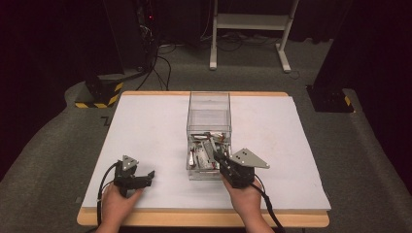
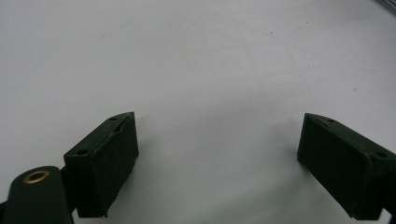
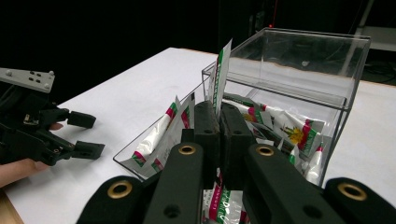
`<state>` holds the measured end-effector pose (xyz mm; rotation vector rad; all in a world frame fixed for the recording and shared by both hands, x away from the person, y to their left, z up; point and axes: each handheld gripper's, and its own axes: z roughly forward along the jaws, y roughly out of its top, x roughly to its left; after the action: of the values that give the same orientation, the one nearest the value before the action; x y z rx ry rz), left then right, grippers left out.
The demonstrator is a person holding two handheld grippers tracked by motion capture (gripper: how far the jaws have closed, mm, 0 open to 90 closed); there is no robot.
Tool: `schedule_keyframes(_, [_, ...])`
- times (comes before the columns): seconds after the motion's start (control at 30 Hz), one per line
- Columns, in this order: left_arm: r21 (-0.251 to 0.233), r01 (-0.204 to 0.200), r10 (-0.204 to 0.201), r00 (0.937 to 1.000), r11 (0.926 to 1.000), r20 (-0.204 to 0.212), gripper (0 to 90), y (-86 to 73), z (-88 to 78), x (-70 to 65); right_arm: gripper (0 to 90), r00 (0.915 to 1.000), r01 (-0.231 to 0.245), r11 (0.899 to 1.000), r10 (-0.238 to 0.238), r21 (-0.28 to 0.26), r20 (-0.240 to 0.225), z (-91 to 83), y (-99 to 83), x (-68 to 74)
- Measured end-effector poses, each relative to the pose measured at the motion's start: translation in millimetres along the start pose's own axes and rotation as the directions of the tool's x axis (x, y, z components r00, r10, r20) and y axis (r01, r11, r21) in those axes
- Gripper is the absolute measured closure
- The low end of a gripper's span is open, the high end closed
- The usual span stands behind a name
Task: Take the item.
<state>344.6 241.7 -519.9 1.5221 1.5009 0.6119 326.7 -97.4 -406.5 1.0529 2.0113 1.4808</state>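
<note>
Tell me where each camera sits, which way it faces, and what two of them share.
High view: above the person's side, facing forward and down on the table; both hands, left claw and right claw show.
Left gripper view: rides the left claw, facing the bare table; open jaws show.
Right gripper view: rides the right claw, facing the clear box; shut jaws pinch a packet.
Shared: high and right gripper views both show the clear box, its packets and the left claw.
</note>
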Motion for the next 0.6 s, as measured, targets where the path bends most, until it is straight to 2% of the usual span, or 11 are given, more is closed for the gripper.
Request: schedule_keyframes(0.6, [-0.001, 0.001, -0.001, 1.0000, 1.0000, 0.000, 12.4, 0.0, 0.1, -0.1, 87.8, 0.9998, 0.002, 0.999, -0.001, -0.043, 0.021, -11.5, 6.0, -6.2])
